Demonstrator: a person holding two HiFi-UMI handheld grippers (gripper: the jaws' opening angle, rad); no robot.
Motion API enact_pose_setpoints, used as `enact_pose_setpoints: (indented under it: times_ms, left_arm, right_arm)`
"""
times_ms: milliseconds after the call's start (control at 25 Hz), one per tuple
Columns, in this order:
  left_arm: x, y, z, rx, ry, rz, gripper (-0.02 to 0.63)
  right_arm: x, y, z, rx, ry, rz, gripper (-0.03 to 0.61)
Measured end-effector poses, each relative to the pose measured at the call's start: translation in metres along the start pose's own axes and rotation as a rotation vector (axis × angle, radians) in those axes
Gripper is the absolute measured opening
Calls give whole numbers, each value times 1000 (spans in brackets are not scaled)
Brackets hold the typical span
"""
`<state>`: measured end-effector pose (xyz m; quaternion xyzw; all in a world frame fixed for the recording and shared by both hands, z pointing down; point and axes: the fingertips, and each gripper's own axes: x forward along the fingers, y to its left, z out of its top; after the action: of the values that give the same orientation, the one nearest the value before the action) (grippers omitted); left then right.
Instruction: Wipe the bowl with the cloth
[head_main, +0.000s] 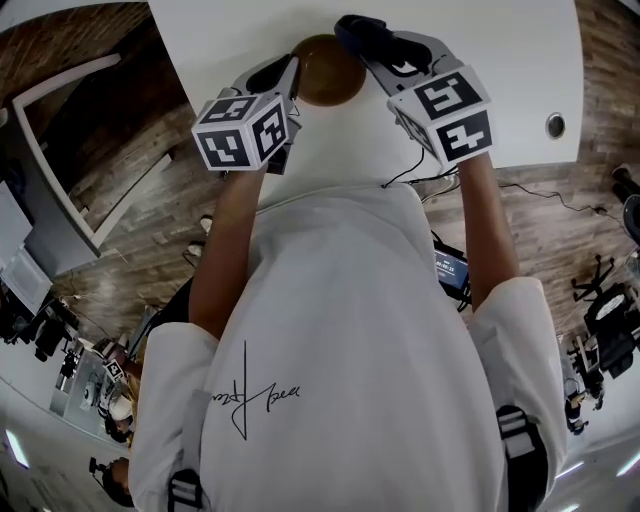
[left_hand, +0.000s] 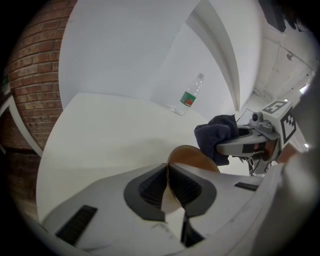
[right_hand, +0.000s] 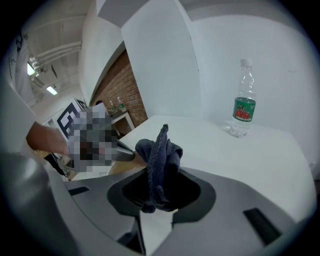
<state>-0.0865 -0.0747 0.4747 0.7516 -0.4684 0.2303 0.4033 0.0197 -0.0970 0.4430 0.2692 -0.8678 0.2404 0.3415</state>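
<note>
While we pinch the rim of the brown bowl (left_hand: 192, 157) in our left tool (left_hand: 169, 186), jaws narrow on its thin wall, bowl above the white tabletop (left_hand: 110, 130), right tool (right_hand: 157, 187) clamped on bunched dark cloth (right_hand: 159, 155) at the bowl's far edge, clear bottle (right_hand: 243, 107) upright well behind.

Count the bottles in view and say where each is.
1. A clear, green-labelled bottle stands on the white table, well beyond the bowl and cloth; the head view misses it.
</note>
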Motion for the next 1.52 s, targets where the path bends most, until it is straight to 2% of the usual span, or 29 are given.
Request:
enact_pose_setpoints:
  times_ms: [120, 600, 1520]
  left_arm:
    - [0, 3, 2, -7, -4, 8, 8]
    - [0, 3, 2, 5, 3, 7, 9]
    - [3, 0, 4, 18, 8, 3, 9]
  right_arm:
    - [4, 1, 6, -38, 0, -16, 100]
    - [11, 3, 16, -83, -10, -23, 101]
    - [26, 12, 29, -286, -6, -41, 100]
